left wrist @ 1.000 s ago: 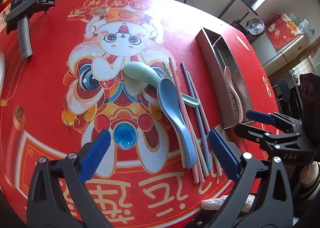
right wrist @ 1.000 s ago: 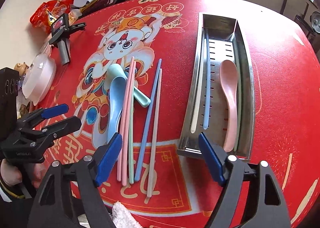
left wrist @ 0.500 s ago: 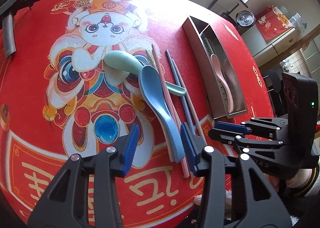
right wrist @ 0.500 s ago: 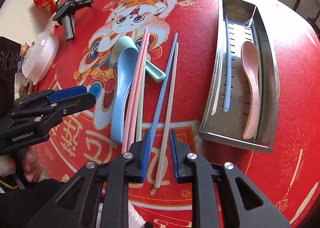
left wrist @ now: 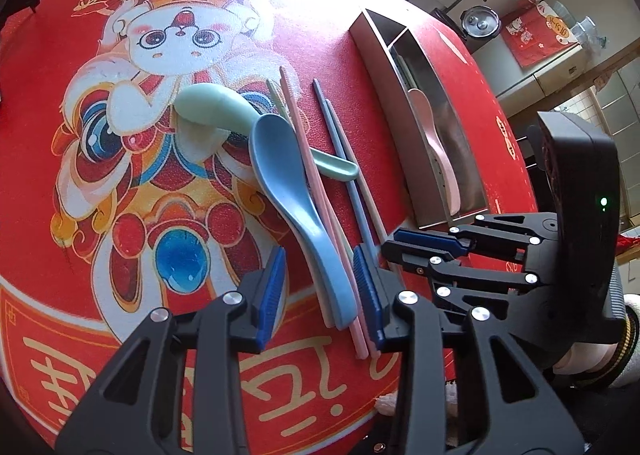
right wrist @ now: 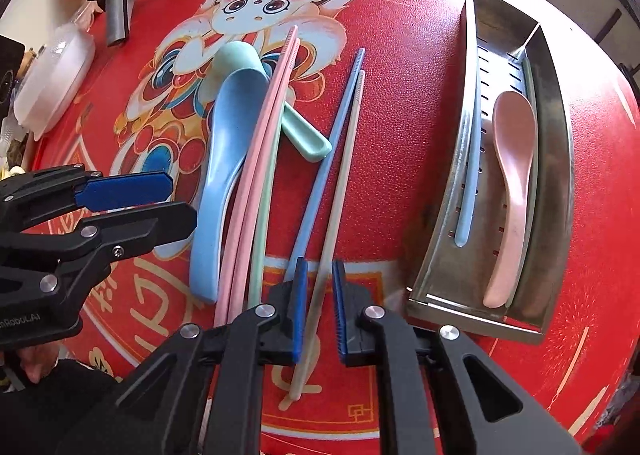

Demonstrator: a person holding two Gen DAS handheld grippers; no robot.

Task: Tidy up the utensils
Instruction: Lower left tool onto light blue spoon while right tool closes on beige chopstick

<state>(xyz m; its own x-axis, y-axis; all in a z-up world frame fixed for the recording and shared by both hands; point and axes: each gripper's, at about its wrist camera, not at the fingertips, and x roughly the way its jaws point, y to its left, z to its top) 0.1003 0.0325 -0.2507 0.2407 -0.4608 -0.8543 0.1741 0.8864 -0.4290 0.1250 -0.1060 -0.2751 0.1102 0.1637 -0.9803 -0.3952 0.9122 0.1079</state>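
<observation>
A: Left gripper (left wrist: 319,291) first. Clamped on anything?

B: No. Closing, fingers apart, either side of the blue spoon (left wrist: 288,183) at its handle end. Pink chopsticks (left wrist: 308,159) caught in the same gap, against the right-hand finger.

A: Risky?

B: Probably. Looks like hard, smooth, light plastic: stiff enough not to bend, slick enough to slide. Better taken across the narrow handle, near the end, with the chopsticks left out. Likely to drag one up otherwise.

A: Spoon's place?

B: Flat on the bench (right wrist: 400,135), bowl resting on the green spoon (left wrist: 216,107), handle towards the gripper.

A: And the right gripper (right wrist: 319,295)?

B: Also closing, fingers nearly together, with the cream chopstick (right wrist: 340,183) running between them near its thick end. Small gaps on both sides, so no grip so far.

A: Handling?

B: Thin, rigid, very light. Apt to pivot if held so far from the middle. Blue chopstick (right wrist: 332,143) just beside it, outside the fingers.

A: Farther right?

B: Tray (right wrist: 556,159), with a pink spoon (right wrist: 512,159) inside, well apart from the loose pile.
</observation>
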